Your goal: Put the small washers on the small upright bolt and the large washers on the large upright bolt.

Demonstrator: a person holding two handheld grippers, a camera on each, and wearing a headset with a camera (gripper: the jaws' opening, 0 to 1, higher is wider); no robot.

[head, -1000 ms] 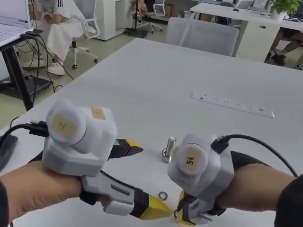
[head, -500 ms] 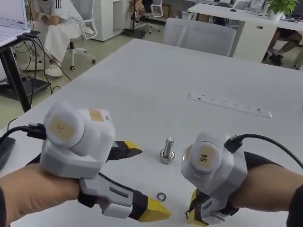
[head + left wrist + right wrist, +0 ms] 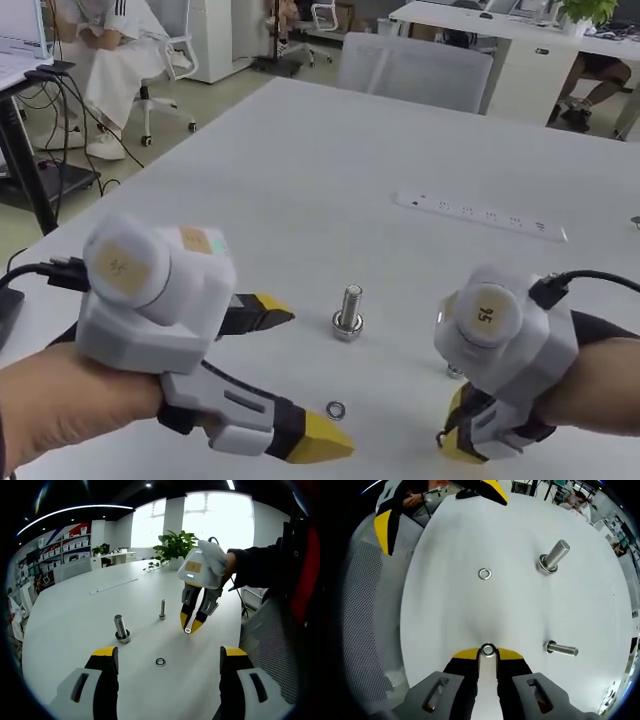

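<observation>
Yellow-tipped jaws of the right gripper are clamped on a washer, pinched at the very tips, near the small upright bolt on the white counter. The left gripper has its jaws wide apart and holds nothing. A second washer lies flat on the counter just ahead of that gap. The large upright bolt stands beyond this washer, apart from the small upright bolt.

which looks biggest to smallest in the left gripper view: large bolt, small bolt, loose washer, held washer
1. large bolt
2. small bolt
3. loose washer and held washer in the right gripper: alike; the loose one lies nearer the camera, so no ranking.
</observation>
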